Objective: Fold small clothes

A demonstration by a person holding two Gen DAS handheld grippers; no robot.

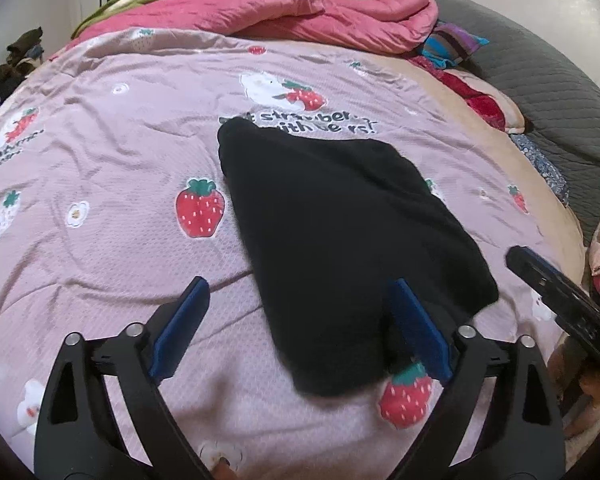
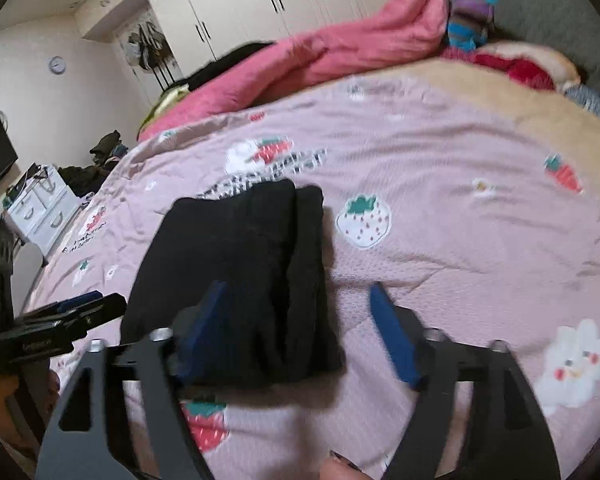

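One folded black garment [image 1: 340, 240], one pink strawberry quilt [image 1: 100, 160], two grippers.

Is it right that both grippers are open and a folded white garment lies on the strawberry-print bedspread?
Not quite: the garment is black, not white, as the left wrist view shows. The rest holds: it lies folded on the strawberry-print bedspread, and the left gripper and right gripper are both open.

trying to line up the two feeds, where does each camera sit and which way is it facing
Left wrist: on the left gripper, facing across the bed; open jaws over the black folded garment, right gripper at right.
Right wrist: on the right gripper, same heading; open jaws, left gripper at left.
Shared: garment, strawberry bedspread, pink quilt.
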